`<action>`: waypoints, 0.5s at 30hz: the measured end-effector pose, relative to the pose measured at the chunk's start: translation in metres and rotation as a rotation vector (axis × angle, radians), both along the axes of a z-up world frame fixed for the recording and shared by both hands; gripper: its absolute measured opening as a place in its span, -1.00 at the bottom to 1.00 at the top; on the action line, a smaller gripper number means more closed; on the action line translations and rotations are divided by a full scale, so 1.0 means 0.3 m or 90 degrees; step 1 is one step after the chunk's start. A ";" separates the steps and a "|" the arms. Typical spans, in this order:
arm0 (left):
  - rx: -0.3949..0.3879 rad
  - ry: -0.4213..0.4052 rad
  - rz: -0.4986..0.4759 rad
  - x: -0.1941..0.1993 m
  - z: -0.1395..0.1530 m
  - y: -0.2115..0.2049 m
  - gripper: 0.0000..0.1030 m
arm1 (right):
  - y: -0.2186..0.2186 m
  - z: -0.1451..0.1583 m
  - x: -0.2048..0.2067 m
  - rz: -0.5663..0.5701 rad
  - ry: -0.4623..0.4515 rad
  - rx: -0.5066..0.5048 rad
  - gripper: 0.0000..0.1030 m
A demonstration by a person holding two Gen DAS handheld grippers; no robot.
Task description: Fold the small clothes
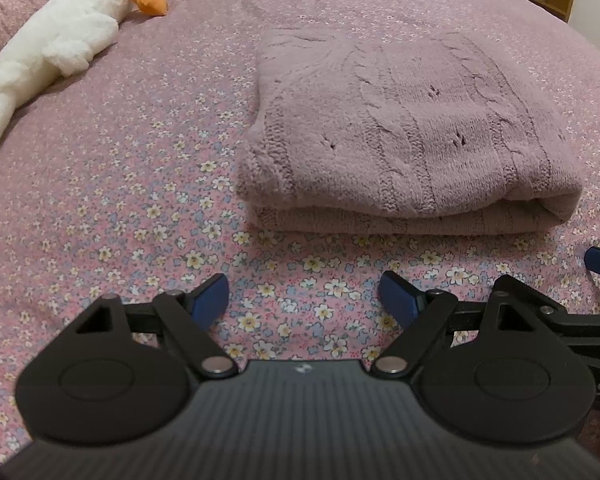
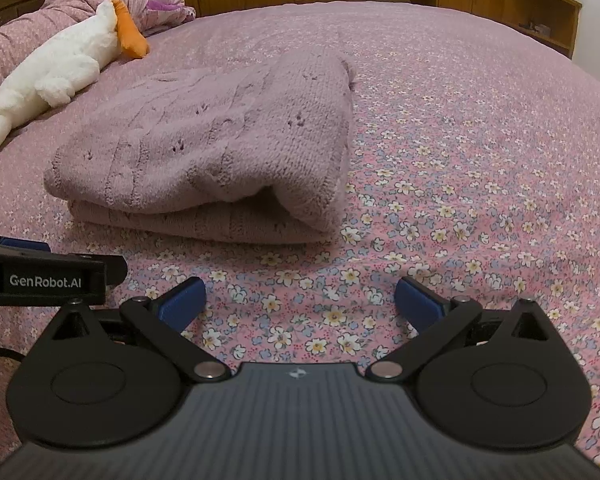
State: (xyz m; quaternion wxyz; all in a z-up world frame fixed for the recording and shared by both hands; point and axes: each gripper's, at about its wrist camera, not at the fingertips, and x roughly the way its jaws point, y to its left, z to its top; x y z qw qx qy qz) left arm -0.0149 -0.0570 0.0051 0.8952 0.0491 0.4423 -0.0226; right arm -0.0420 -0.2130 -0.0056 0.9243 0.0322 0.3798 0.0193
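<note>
A: Where was the mauve cable-knit sweater [image 1: 404, 136]?

B: Folded into a thick pad on the pink floral bedsheet [image 1: 148, 184], just beyond the left claw [image 1: 302, 300] and right claw [image 2: 300, 302], both gaping and empty.

A: How would it handle?

B: Probably soft, floppy and light. I'd pinch all layers at the near corners.

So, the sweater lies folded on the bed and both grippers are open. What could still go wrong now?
The folded sweater gapes at its near right corner, so the top layer might slide or spring open if nudged. The left gripper and right gripper hang close together in front of it; they could bump each other. The plush toy lies near.
</note>
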 end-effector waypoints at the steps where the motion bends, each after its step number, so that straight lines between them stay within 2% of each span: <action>1: -0.001 0.000 0.000 0.000 0.000 0.000 0.63 | 0.000 -0.001 -0.001 0.000 0.000 0.000 1.00; 15: -0.001 -0.001 -0.001 0.002 -0.002 0.005 0.63 | -0.005 -0.003 -0.004 0.000 -0.003 0.002 1.00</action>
